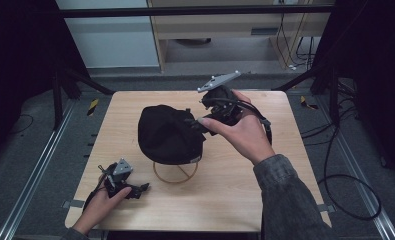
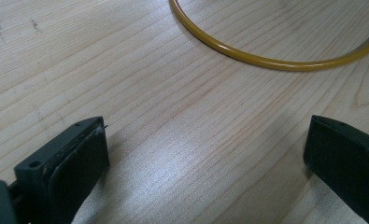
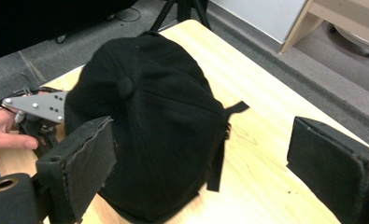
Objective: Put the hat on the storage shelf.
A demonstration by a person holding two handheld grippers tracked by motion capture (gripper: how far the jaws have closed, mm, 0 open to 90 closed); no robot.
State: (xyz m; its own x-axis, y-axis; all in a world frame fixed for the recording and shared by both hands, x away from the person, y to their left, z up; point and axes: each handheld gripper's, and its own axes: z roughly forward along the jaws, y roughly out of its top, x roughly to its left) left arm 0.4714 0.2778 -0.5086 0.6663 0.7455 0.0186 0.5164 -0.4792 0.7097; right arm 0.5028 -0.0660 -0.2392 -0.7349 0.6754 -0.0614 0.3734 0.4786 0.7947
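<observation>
The black baseball cap (image 1: pixel 169 134) sat draped over a stand whose yellow wire ring (image 1: pixel 175 173) formed the base, near the middle of the wooden bench (image 1: pixel 225 200). Judging by that, the main work of setting the cap on its stand looked done: the crown rested up on the support, with the ring base peeking out beneath its near edge.

The right tongs (image 1: pixel 197 122) stood released, jaws wide apart with nothing between the pads. In the right gripper view the cap (image 3: pixel 154 126) lay beyond the two black jaws and partly behind the left one, not pinched by them; the high view put the tips just beside the cap's right flank, and whether they brushed the cloth could not be told. The left tongs (image 1: pixel 140 189) rested low near the front-left of the bench, well apart from the cap, jaws open over bare wood, with an arc of the yellow ring (image 2: pixel 266 58) ahead of them.

What seemed left was little: drawing the right hand (image 1: pixel 240 132) clear, and perhaps straightening the cap if it sat crooked.

The cap itself was soft, dark cloth with panel seams meeting at a fabric button on top. A thin adjusting strap (image 3: pixel 219 154) hung loose at the side, its free end sticking out over the wood. The crown kept a rounded shape but leaned slightly on the stand.
</observation>
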